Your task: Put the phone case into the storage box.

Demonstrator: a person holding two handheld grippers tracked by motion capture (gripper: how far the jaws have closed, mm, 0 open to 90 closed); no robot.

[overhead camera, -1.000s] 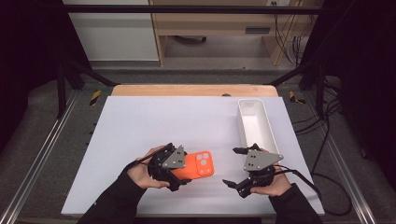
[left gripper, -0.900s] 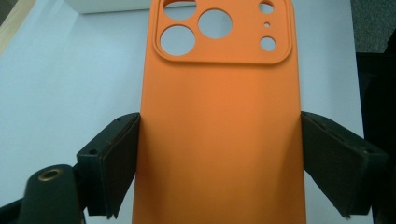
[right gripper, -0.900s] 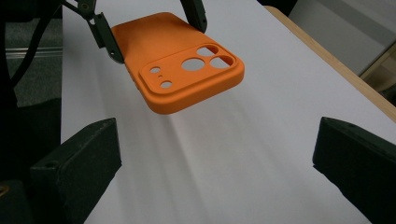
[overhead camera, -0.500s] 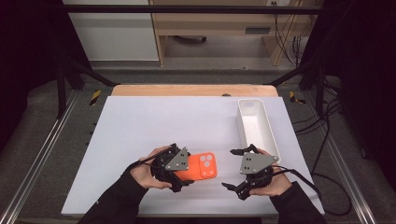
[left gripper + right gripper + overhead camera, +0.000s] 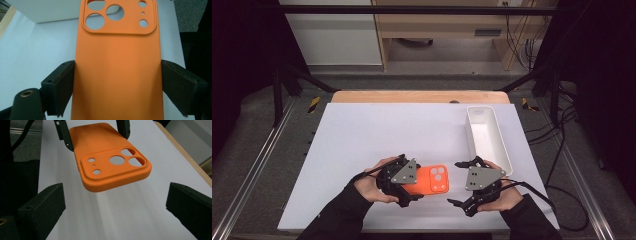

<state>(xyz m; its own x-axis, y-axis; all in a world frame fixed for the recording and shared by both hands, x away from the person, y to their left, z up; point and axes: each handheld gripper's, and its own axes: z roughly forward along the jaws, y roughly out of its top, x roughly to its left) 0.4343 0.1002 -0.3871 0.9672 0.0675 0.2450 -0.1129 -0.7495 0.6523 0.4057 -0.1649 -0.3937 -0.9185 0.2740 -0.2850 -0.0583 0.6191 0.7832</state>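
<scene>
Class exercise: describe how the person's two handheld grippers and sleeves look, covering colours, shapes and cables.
Both the left gripper and the right gripper are black, each topped by a grey three-cornered plate with small holes. Their jaws are thick black blocks. A black cable trails from the right one. The sleeves are black.

A white tabletop spreads out ahead of the grippers, with a strip of wooden edge at its far side. Beyond that, grey floor, a white cabinet far ahead to the left and a pale wooden bench straight ahead. Metal rails flank both sides, black cables trail off right, and darkness closes in at both edges
</scene>
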